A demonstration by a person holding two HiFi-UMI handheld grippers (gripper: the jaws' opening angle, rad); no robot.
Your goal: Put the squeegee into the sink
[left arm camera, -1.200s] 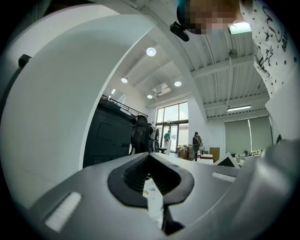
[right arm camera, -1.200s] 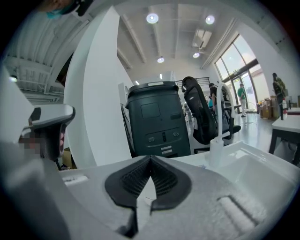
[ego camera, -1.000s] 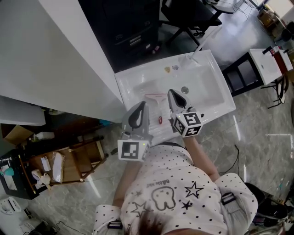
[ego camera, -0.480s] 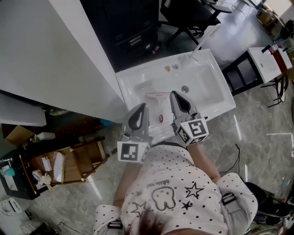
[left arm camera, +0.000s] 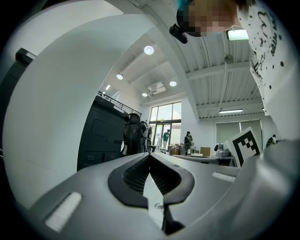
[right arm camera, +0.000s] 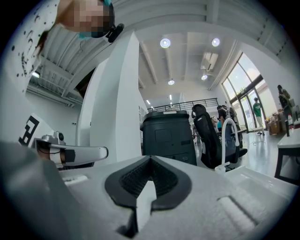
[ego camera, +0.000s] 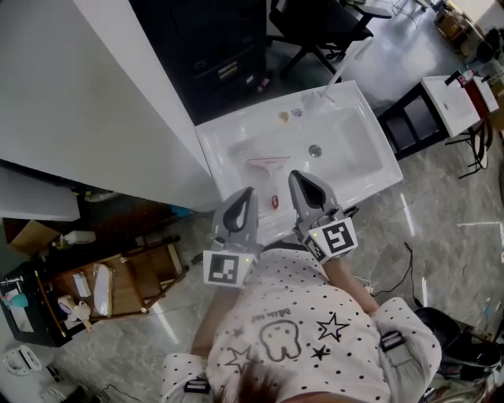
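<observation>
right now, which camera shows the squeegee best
The head view. It looks straight down on the pale squeegee with a reddish blade, which lies whole and unobstructed in the white rectangular sink. The left gripper view and right gripper view both look level across the room and show nothing of it.

1 sink (ego camera: pixel 354 153); in it 1 squeegee (ego camera: pixel 272 167) & 1 drain hole (ego camera: pixel 315 150). 1 tap (ego camera: pixel 344 67) near sink's back right corner, 2 small bits (ego camera: pixel 283 117) on its back edge. 2 tools: L tool (ego camera: pixel 243 192), R tool (ego camera: pixel 298 176). 1 person (ego camera: pixel 299 330). On floor: 1 black cabinet (ego camera: pixel 213 55), 1 office chair (ego camera: pixel 319 20), 1 wooden stool (ego camera: pixel 134 275).
</observation>
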